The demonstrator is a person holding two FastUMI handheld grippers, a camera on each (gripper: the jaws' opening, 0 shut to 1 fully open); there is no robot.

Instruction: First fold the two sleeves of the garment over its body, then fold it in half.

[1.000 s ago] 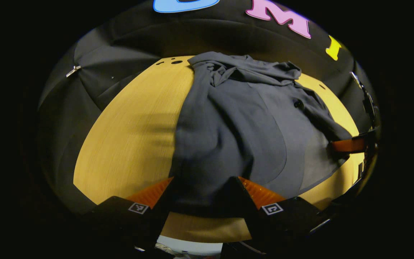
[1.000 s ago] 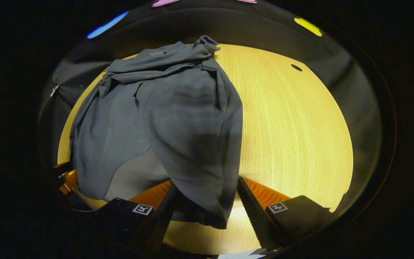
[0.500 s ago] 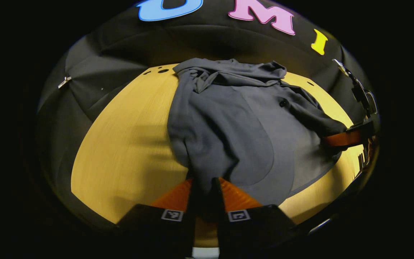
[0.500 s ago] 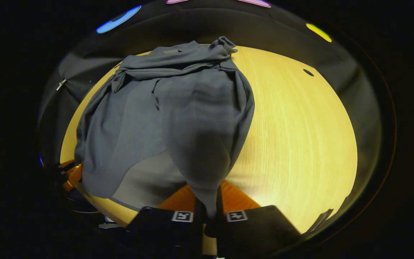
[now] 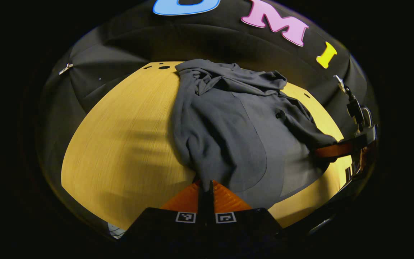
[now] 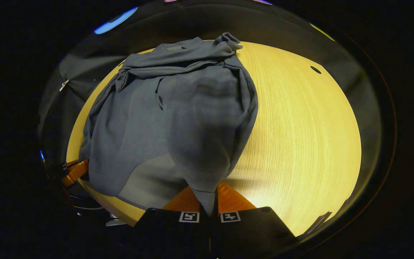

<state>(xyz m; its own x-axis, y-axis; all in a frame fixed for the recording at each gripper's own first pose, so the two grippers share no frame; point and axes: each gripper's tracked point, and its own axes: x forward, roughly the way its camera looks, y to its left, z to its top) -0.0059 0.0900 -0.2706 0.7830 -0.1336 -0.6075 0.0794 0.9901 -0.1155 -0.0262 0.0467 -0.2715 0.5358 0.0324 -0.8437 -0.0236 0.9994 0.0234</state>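
Observation:
A dark grey garment [image 5: 235, 122] lies on the wooden table [image 5: 120, 144], its collar bunched at the far edge and both sleeves laid over its body. My left gripper [image 5: 205, 187] is shut on the garment's near left hem corner, lifting it slightly. In the right gripper view the garment [image 6: 178, 108] spreads from the middle to the left, and my right gripper [image 6: 207, 201] is shut on its near right hem corner, with a pointed tip of cloth hanging between the fingers. The right gripper [image 5: 331, 150] also shows at the right in the left gripper view, the left gripper [image 6: 74, 172] at the left in the right gripper view.
The black cloth wall [image 5: 120, 54] stands close behind the table's far edge. Small round holes [image 5: 164, 67] sit near the table's far left corner, another hole [image 6: 315, 69] at the far right. Bare wood [image 6: 300, 136] lies right of the garment.
Both grippers went from open around the hem to shut on its near corners. The cloth has been gathered into points at the fingers and lifted a little.

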